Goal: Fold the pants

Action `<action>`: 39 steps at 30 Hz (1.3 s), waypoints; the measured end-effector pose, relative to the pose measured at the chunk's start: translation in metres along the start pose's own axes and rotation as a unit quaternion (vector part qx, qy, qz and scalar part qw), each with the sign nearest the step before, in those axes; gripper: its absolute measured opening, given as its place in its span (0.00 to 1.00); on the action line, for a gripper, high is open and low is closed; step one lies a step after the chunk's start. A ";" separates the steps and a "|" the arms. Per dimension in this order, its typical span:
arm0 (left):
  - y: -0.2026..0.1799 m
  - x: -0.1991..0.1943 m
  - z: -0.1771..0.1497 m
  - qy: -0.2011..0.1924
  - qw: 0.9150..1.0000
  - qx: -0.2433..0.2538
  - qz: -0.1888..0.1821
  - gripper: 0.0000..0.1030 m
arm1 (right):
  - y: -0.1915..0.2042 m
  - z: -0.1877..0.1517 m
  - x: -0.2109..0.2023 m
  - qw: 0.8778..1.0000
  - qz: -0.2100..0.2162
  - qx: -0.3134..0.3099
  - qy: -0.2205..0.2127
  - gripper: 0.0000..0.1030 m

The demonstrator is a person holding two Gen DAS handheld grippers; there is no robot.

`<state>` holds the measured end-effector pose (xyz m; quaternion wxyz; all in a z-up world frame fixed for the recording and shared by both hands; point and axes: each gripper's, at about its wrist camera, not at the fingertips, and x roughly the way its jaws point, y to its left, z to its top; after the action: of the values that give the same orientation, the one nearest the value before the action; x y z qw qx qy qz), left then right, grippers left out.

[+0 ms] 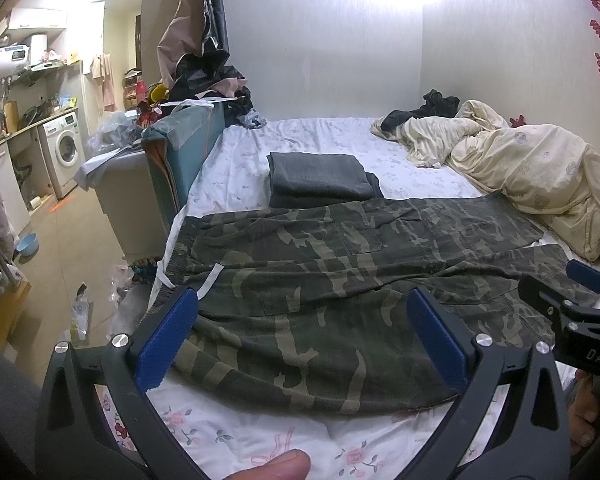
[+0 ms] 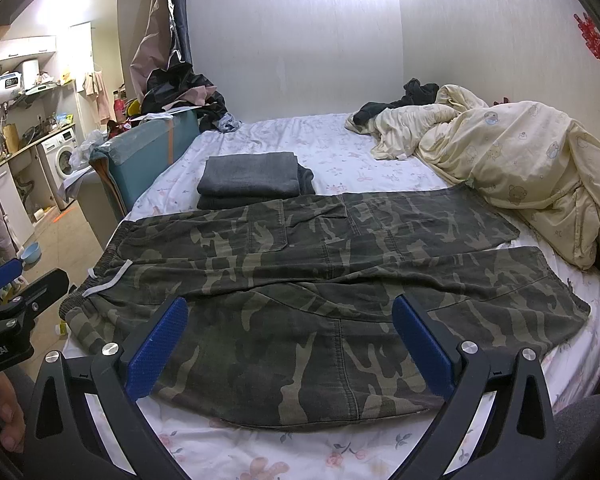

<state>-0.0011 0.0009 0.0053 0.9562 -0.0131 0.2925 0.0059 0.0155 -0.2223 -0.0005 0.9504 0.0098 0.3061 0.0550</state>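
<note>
Pants (image 2: 320, 280) lie flat along the bed's (image 2: 340, 160) near edge. My left claw (image 1: 302, 336) and right claw (image 2: 290, 344) gape wide (empty); grabbing one layer could bunch the fold.

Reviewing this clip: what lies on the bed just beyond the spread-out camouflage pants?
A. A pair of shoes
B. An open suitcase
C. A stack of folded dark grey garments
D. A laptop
C: beyond the camouflage pants, a stack of folded dark grey garments rests on the floral sheet.
</note>
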 end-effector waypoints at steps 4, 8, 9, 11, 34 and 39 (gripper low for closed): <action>0.000 0.000 0.000 -0.001 1.000 0.000 0.001 1.00 | 0.000 0.000 0.000 1.000 0.000 0.000 0.000 1.00; 0.000 0.000 0.000 -0.001 1.000 0.000 0.001 1.00 | 0.000 0.000 0.000 1.000 0.000 0.000 0.000 1.00; 0.000 0.000 0.000 -0.001 1.000 0.000 0.001 1.00 | 0.000 0.000 0.000 1.000 0.000 0.000 0.000 1.00; 0.000 0.000 0.000 -0.001 1.000 0.000 0.001 1.00 | 0.000 0.000 0.000 1.000 0.000 0.000 0.000 1.00; -0.001 0.000 0.009 -0.004 1.000 0.003 0.001 1.00 | 0.000 0.000 0.001 1.000 -0.002 0.000 0.001 1.00; 0.001 -0.001 0.013 -0.003 1.000 0.000 0.000 1.00 | 0.000 0.001 -0.001 1.000 -0.002 0.002 -0.001 1.00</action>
<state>0.0049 0.0020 0.0165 0.9571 -0.0133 0.2895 0.0056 0.0154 -0.2219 0.0008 0.9507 0.0112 0.3055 0.0527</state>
